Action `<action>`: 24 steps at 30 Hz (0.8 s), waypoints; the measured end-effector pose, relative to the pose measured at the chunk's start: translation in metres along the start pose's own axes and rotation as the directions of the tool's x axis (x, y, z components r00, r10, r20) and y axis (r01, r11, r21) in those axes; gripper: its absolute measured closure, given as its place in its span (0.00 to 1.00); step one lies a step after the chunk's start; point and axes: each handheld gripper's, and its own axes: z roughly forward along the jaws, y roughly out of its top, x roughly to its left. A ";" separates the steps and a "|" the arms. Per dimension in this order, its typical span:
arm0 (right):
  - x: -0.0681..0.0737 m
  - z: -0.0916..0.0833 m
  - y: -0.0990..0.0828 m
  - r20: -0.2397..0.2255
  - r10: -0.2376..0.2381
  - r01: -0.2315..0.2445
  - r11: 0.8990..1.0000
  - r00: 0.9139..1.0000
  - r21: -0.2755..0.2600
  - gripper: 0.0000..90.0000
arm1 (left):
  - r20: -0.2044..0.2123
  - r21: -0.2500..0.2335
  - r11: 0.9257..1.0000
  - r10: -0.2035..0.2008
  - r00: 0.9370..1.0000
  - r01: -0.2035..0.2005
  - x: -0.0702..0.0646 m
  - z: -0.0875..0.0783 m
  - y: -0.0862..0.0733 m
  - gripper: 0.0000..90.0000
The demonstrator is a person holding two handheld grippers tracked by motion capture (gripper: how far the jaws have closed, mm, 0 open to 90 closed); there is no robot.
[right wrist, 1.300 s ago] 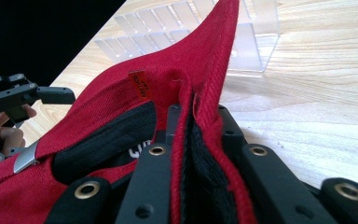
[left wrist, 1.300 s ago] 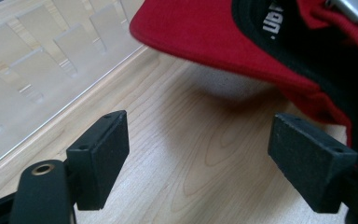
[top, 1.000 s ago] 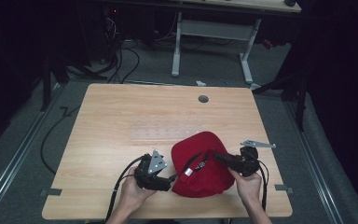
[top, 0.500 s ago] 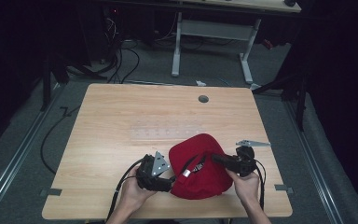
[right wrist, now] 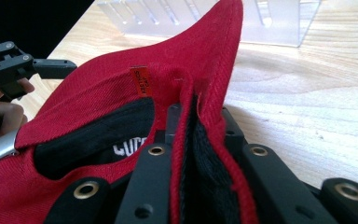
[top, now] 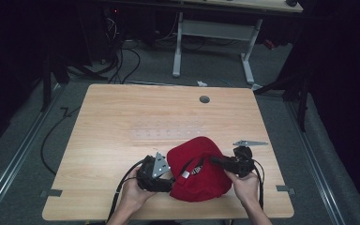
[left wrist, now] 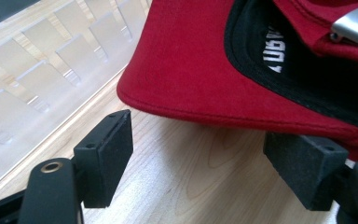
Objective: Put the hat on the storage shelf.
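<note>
Cap [top: 198, 169] shifts slightly left vs earlier; your R gripper [top: 218, 161] pinches its rim, L gripper [left wrist: 200, 154] spread but just been closing beside brim, nothing pressed yet.

Bare forearms, no sleeves, left claw [top: 168, 180] black with grey three-cornered plate and square foam pads, right claw [top: 214, 160] black with brass-ringed screw holes, black cables trailing near
</note>
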 end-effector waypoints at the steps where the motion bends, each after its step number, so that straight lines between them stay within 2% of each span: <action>1: 0.000 0.001 0.000 -0.001 -0.001 0.001 1.000 1.000 0.003 0.89 | 0.000 0.000 1.000 -0.001 1.000 0.001 0.000 0.000 0.000 0.27; 13: 0.006 0.002 0.005 -0.015 -0.006 0.007 1.000 1.000 0.021 0.89 | -0.007 -0.002 1.000 0.008 1.000 -0.008 0.001 -0.001 -0.001 0.25; 24: 0.012 -0.003 0.011 -0.034 -0.010 0.011 1.000 0.999 0.011 0.88 | -0.028 0.006 0.999 0.046 0.999 -0.046 0.002 -0.001 -0.003 0.28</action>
